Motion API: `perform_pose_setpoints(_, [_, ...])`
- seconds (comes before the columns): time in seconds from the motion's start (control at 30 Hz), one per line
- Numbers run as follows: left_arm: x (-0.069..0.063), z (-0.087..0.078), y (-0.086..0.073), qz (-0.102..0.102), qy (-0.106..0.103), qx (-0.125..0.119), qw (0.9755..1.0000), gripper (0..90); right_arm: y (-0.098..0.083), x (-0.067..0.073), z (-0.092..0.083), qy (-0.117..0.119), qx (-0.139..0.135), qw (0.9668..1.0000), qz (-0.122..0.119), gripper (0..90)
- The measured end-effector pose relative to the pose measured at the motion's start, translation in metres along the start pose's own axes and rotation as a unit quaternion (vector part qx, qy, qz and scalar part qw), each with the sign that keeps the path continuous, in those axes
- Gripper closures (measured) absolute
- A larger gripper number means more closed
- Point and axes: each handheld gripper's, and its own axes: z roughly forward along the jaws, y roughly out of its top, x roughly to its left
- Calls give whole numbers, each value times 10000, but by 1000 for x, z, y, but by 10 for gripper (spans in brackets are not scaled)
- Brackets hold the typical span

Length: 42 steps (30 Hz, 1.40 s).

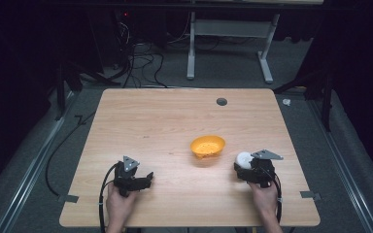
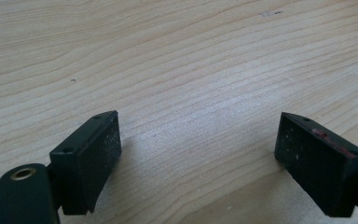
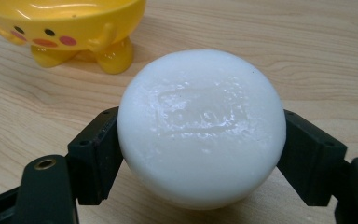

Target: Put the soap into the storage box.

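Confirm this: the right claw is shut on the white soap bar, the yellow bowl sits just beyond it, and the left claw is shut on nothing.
Not quite. The left claw is open, jaws wide apart over bare table, as the left gripper view shows. The right claw does grip the white soap bar, yellow bowl just beyond.

Round white soap (image 3: 200,128) beside yellow bowl (image 1: 207,145)

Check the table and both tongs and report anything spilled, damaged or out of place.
Nothing stands out. The yellow bowl stands upright on its little feet on the table, with no spill around it. The right tongs hold the white soap bar squarely between the jaws, and the left tongs are open over bare wood.
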Motion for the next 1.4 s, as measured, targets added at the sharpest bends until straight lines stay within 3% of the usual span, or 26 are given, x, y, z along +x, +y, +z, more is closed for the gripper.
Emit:
perform_pose_setpoints(0.7, [0, 0, 0, 11, -8, 5, 10000, 148, 23, 14, -20, 322, -291, 9988, -208, 235])
perform_pose_setpoints(1.4, [0, 0, 0, 9, -13, -5, 10000, 149, 59, 35, -20, 654, -514, 9953, -491, 235])
